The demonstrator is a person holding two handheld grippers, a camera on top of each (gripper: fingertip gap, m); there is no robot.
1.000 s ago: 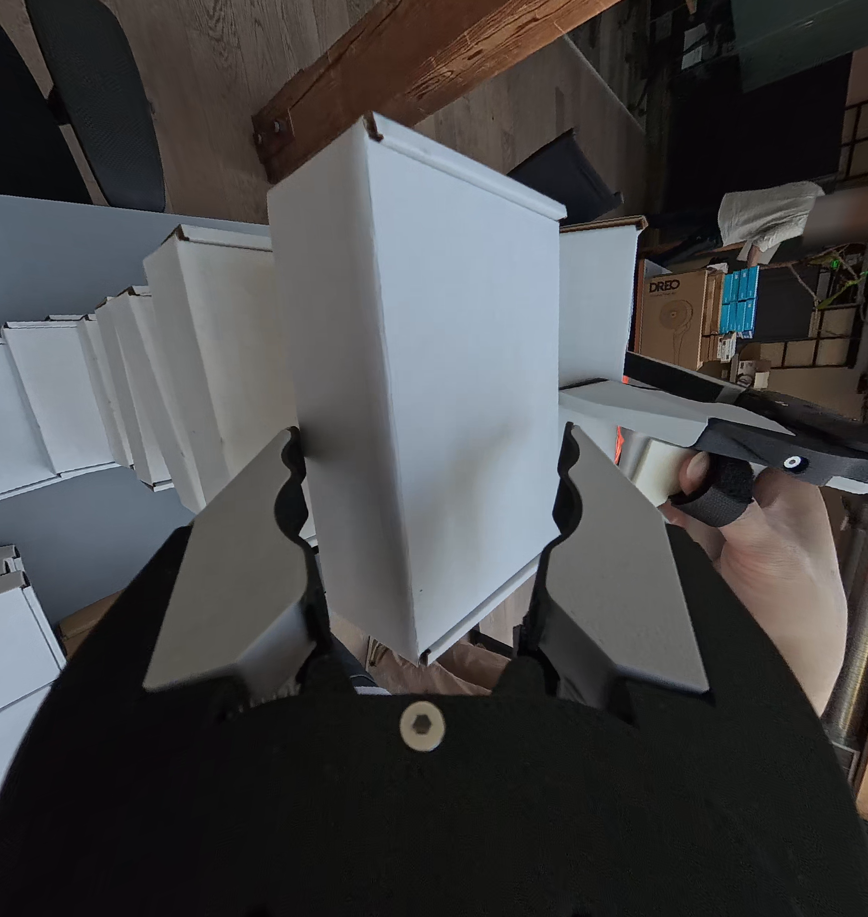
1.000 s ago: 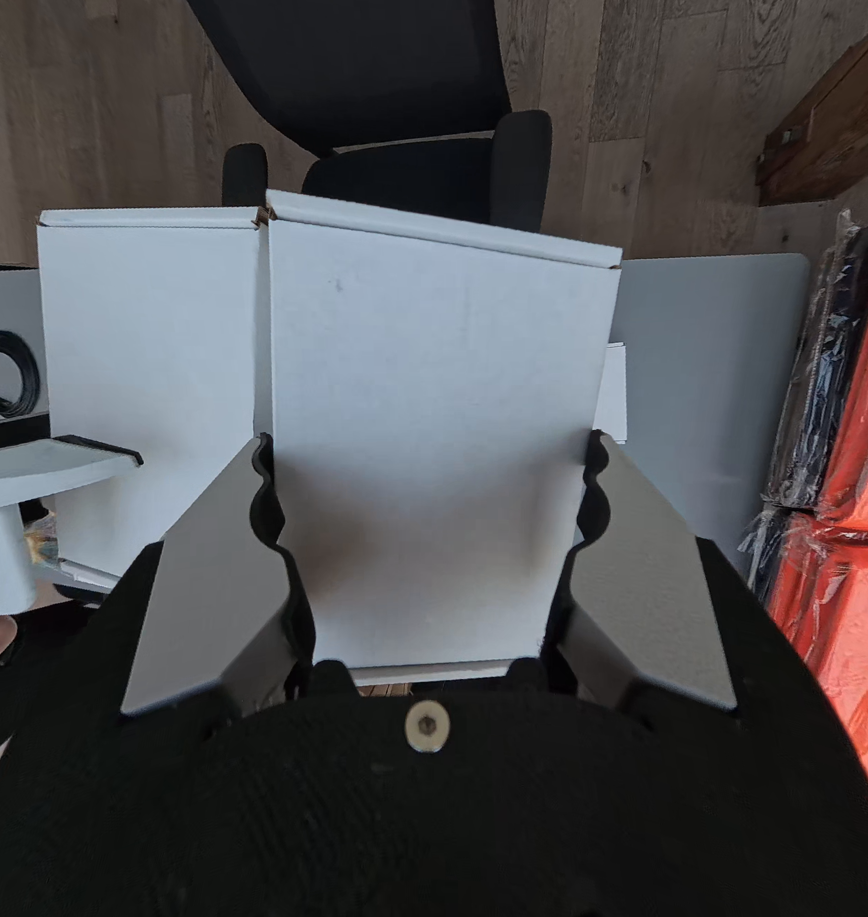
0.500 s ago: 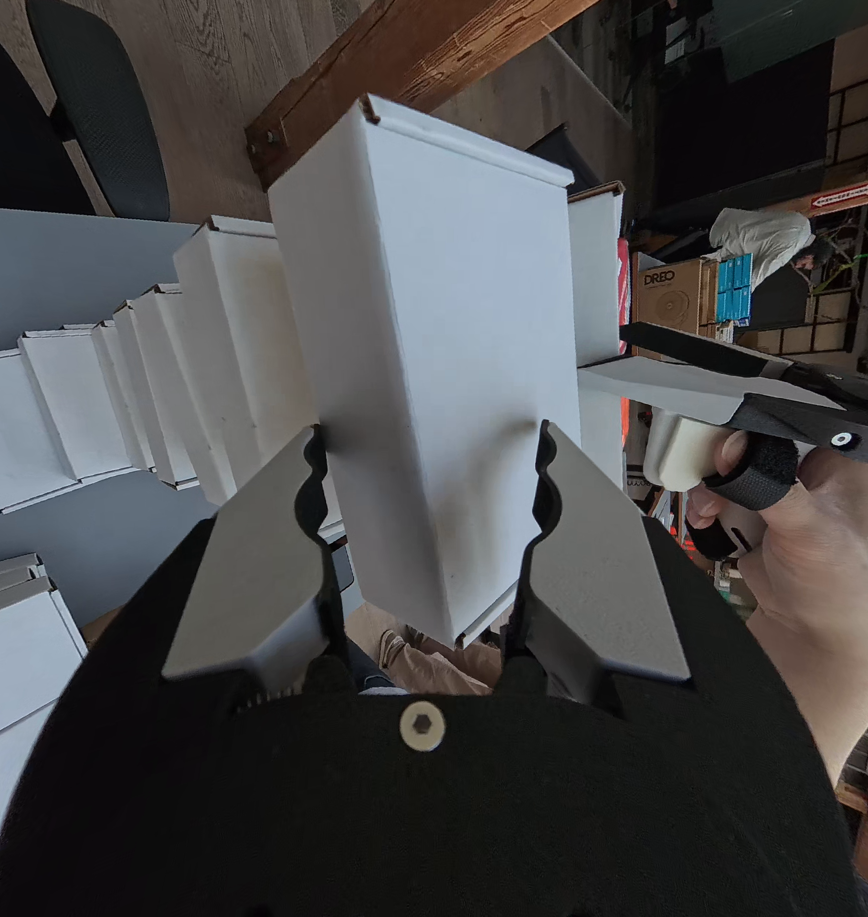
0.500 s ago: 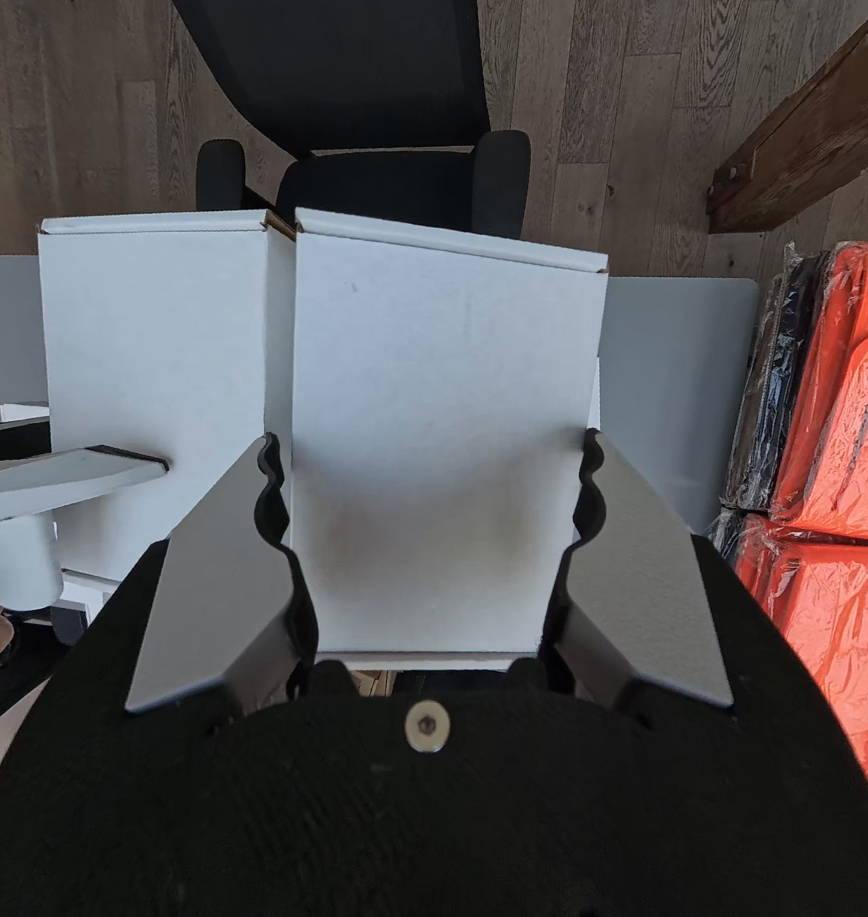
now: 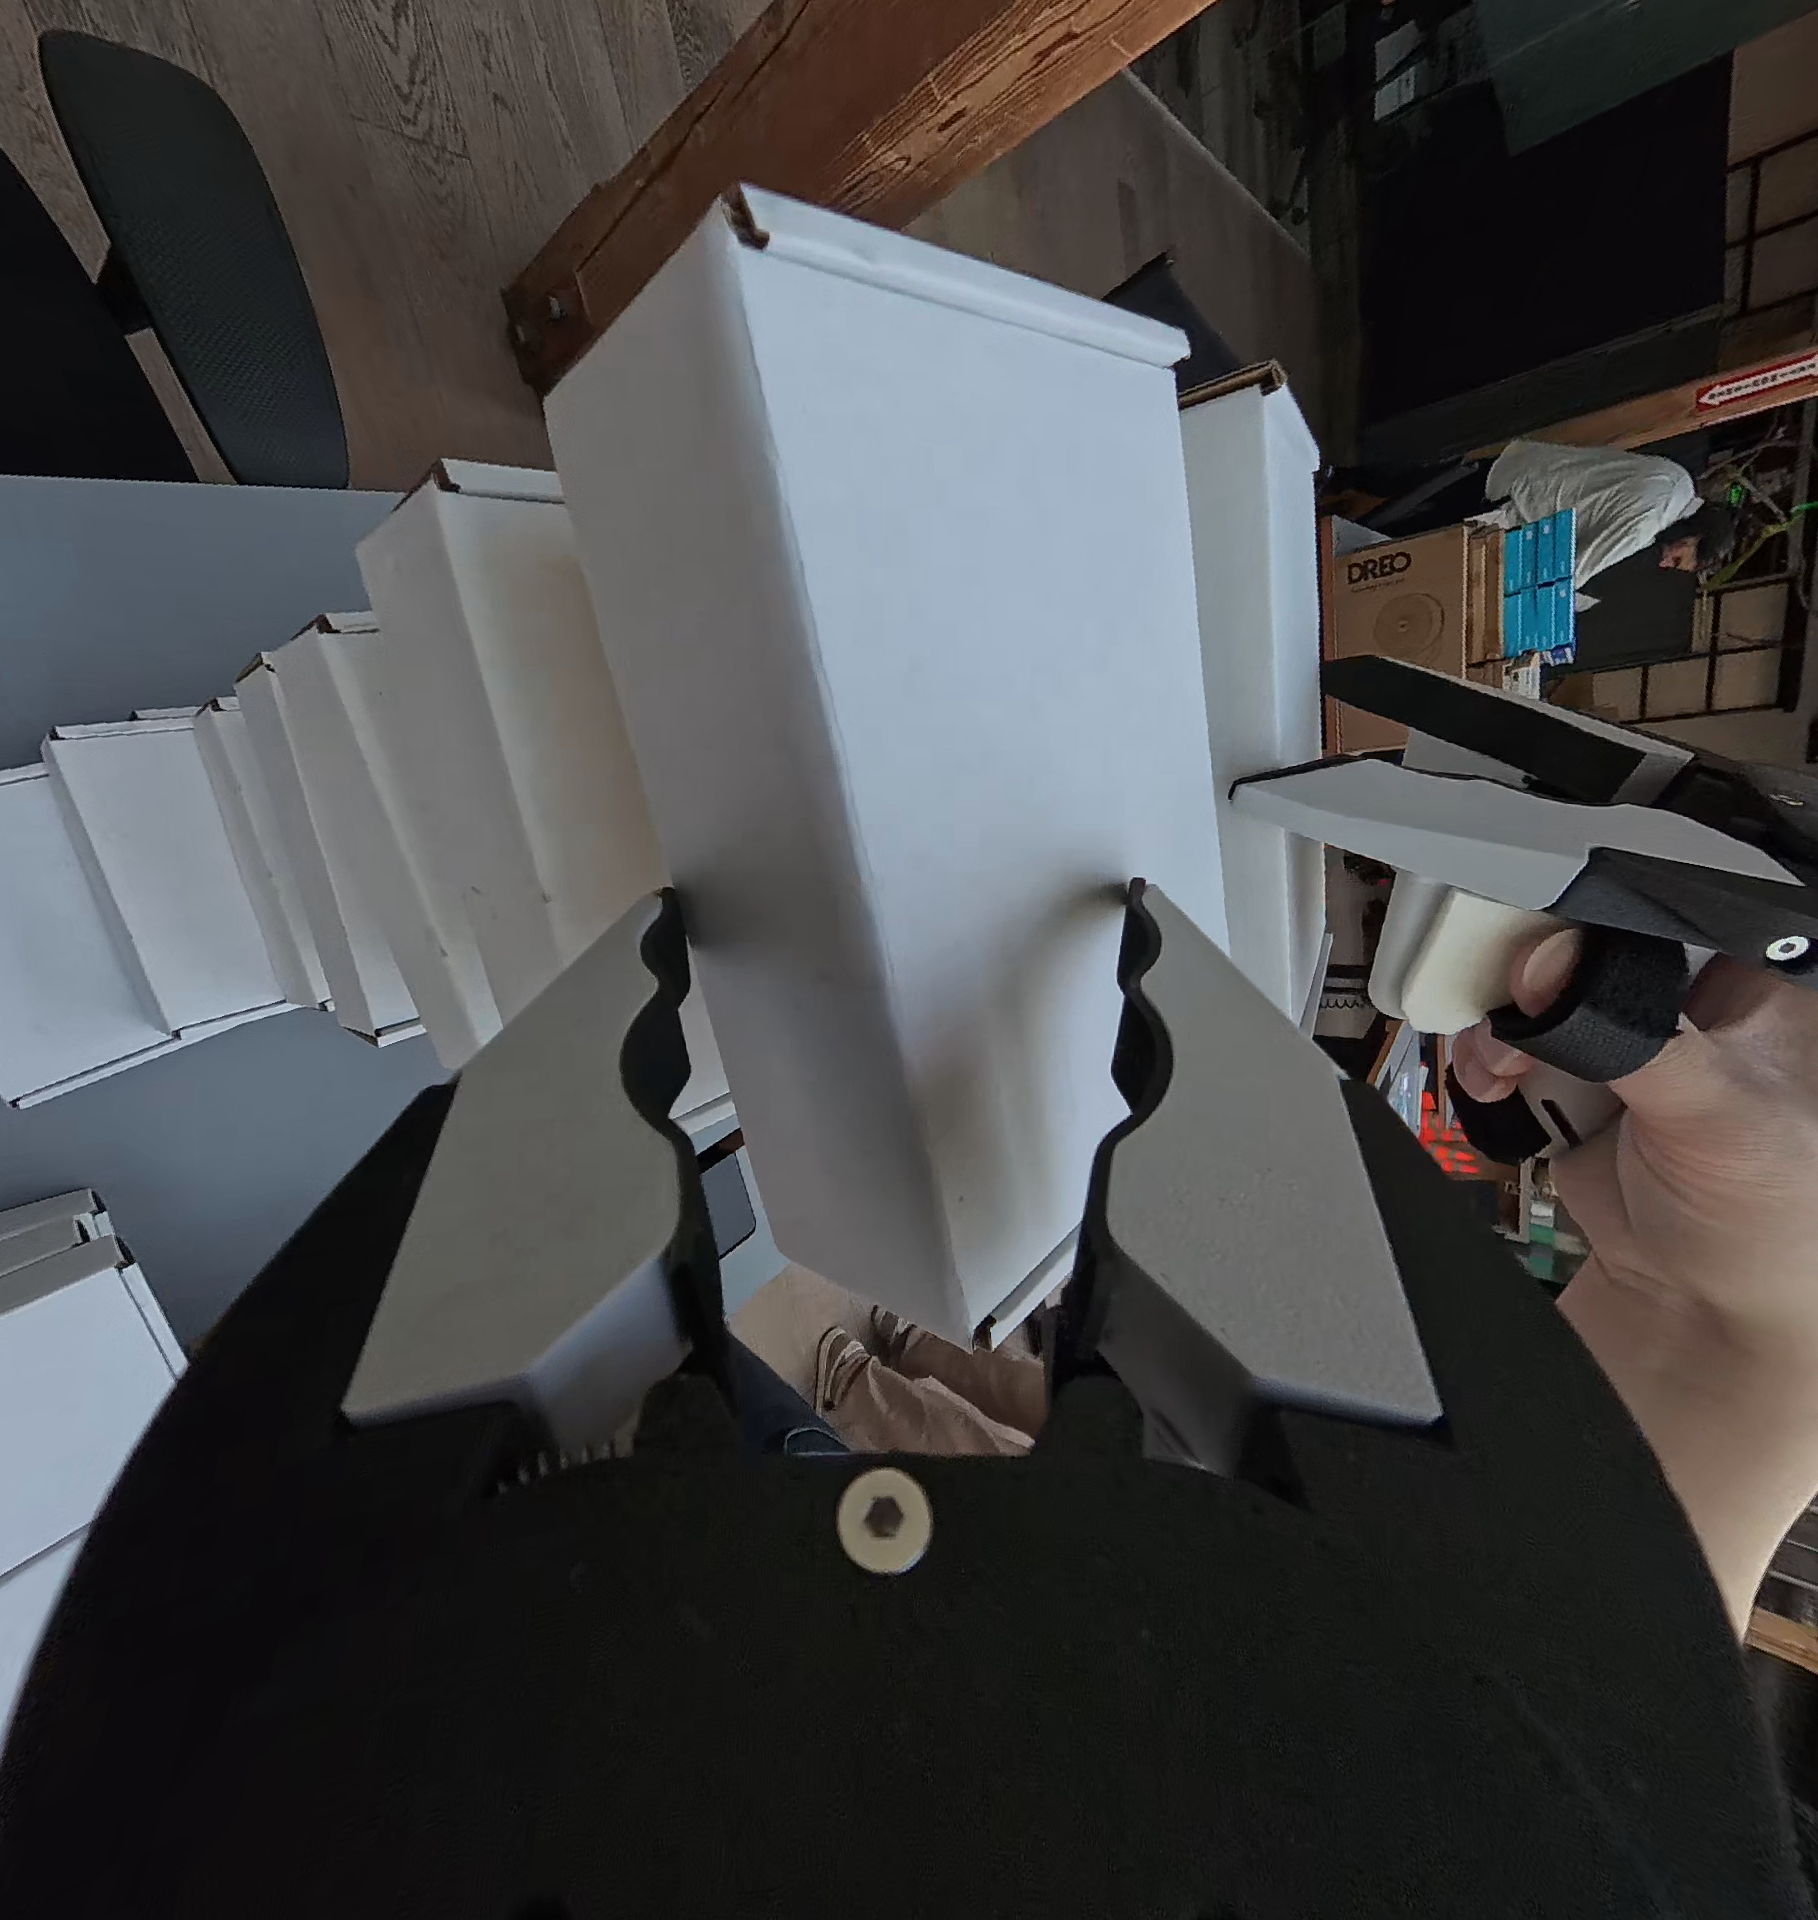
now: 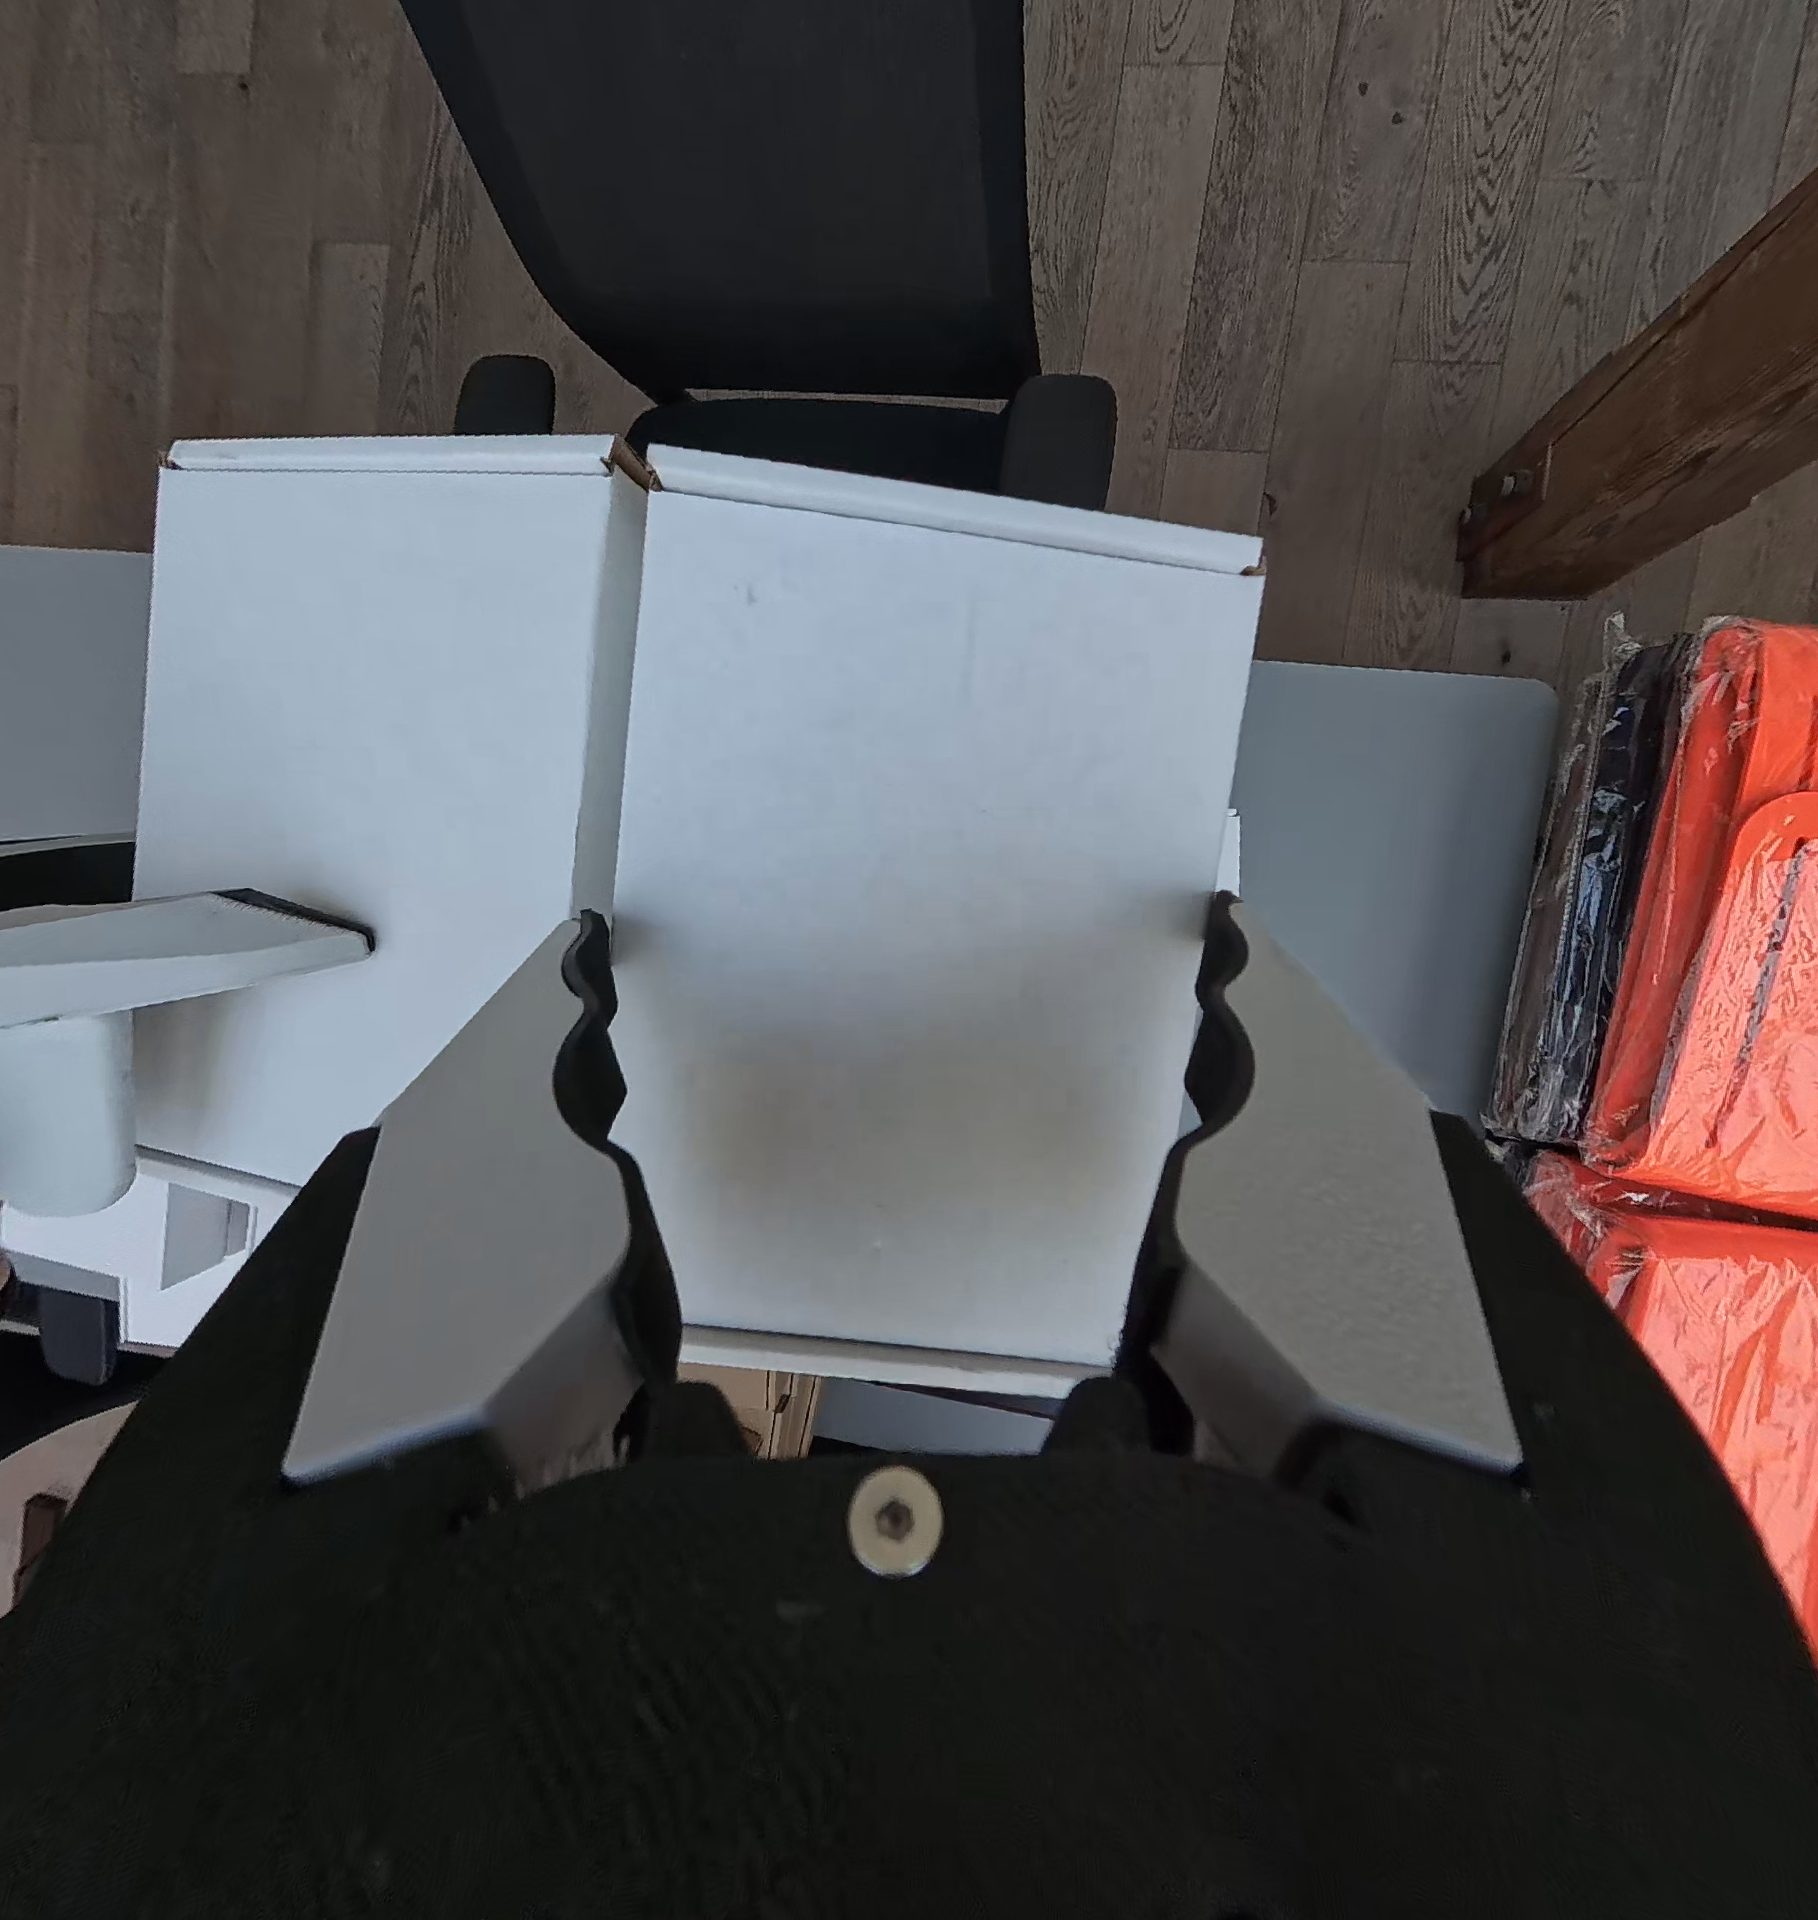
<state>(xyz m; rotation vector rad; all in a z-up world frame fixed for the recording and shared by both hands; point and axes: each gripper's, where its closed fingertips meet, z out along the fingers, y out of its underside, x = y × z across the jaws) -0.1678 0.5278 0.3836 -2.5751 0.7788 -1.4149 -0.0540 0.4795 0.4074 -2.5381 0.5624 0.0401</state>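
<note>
Wooden floor boards (image 6: pixel 157 260) fill the far background, crossed by a dark brown wooden beam (image 5: pixel 884 114), with a black office chair (image 6: pixel 759 208) standing beyond the grey counter (image 5: pixel 105 582).

Far right in the left wrist view, a brown carton (image 5: pixel 1404 623) carries dark printed lettering and a round drawing. Small blue packs (image 5: pixel 1539 582) are stacked just beside it, and a red sign with white writing (image 5: pixel 1767 379) hangs on a plank above. None of the white boxes shows any print or label.

The left gripper (image 5: pixel 900 904) has its jaws clenched on a plain white box (image 5: pixel 915 779), the tips pressing its two sides, and holds it on end above the counter. A row of similar white boxes (image 5: pixel 292 810) lies on the counter to the left.

The right gripper (image 6: pixel 905 914) grasps the other white box (image 6: pixel 915 883) in the same way, jaws tight against both edges. The two held boxes are side by side, touching or nearly so. A bare hand (image 5: pixel 1663 1195) grips the right gripper's handle.

Orange packages wrapped in clear plastic (image 6: pixel 1736 935) are piled on the right, next to dark wrapped ones (image 6: pixel 1580 883).
</note>
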